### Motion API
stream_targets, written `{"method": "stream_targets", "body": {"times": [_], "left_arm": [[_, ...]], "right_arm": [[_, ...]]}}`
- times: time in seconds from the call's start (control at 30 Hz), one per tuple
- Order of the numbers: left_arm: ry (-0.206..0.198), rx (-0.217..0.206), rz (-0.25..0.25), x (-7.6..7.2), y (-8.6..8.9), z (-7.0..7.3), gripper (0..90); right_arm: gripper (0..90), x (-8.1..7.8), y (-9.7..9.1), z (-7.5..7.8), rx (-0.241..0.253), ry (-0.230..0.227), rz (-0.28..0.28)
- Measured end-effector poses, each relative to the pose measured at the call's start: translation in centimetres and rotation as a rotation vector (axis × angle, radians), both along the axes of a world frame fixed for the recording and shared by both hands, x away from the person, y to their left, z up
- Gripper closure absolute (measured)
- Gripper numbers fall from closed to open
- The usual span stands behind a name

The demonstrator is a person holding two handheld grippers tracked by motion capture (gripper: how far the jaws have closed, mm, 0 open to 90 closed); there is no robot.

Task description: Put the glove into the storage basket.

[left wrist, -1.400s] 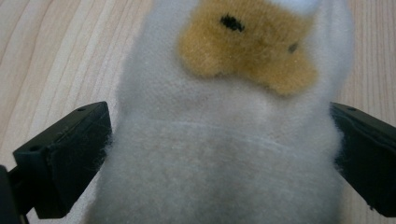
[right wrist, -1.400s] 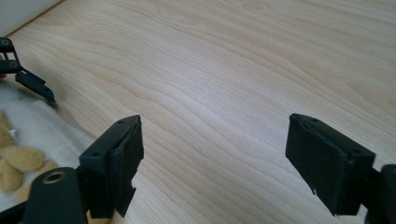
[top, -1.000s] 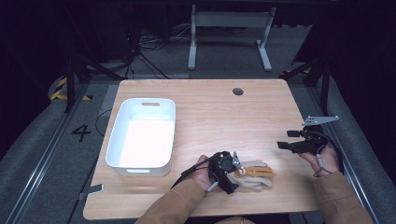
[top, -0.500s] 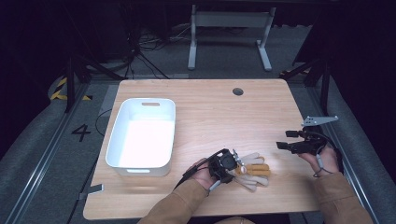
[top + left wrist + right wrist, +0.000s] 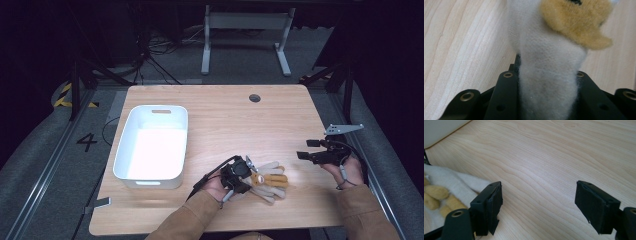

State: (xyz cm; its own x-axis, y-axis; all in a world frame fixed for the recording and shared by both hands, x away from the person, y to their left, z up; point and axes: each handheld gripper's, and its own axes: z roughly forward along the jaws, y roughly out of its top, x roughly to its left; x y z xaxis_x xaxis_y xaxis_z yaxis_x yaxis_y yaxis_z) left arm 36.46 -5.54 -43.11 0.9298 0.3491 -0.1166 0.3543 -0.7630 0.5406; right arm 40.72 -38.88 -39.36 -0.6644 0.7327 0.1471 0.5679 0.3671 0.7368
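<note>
Now the left hand-held gripper (image 5: 246, 176) lies low over the near edge of the counter (image 5: 225, 115), a little left of its middle, and its black jaws have just been closing on the cuff end of a cream work glove (image 5: 267, 178) with tan fingers. In the left gripper view the pale knit of the glove (image 5: 547, 75) is pinched tight between the two jaws, bunched into a narrow neck, with a tan fuzzy patch above it. The rest of the glove lies flat on the wood, its fingers pointing toward the right edge of the counter. The right hand-held gripper (image 5: 309, 149) is held near the right edge, well apart from the glove, with its jaws spread wide and nothing between them; in the right gripper view (image 5: 539, 205) bare wood shows between its two jaws, and the glove (image 5: 451, 185) lies off to one side. A white plastic bin (image 5: 152, 172) stands on the left half of the counter, near the left edge, just beside the left forearm's sleeve (image 5: 187, 220).
</note>
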Motion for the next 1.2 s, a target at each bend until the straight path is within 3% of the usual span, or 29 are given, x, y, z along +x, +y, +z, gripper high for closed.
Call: {"method": "stream_targets", "body": {"times": [0.23,0.53,1.0,1.2], "left_arm": [[0.02,-0.061,0.01,0.1,0.8,1.2,71.8],[0.012,-0.127,0.017,0.4,2.0,2.8,71.5],[-0.01,-0.168,0.171,0.7,4.6,6.1,71.0],[-0.017,-0.163,0.213,0.6,5.4,7.2,71.3]], "right_arm": [[22.5,0.1,-0.1,0.0,-0.002,0.002,-0.001],[22.8,0.4,-0.2,-0.2,-0.002,0.006,-0.005],[23.9,2.1,0.5,-0.5,0.005,0.022,0.017],[24.4,2.8,0.9,-0.6,0.006,0.022,0.018]]}}
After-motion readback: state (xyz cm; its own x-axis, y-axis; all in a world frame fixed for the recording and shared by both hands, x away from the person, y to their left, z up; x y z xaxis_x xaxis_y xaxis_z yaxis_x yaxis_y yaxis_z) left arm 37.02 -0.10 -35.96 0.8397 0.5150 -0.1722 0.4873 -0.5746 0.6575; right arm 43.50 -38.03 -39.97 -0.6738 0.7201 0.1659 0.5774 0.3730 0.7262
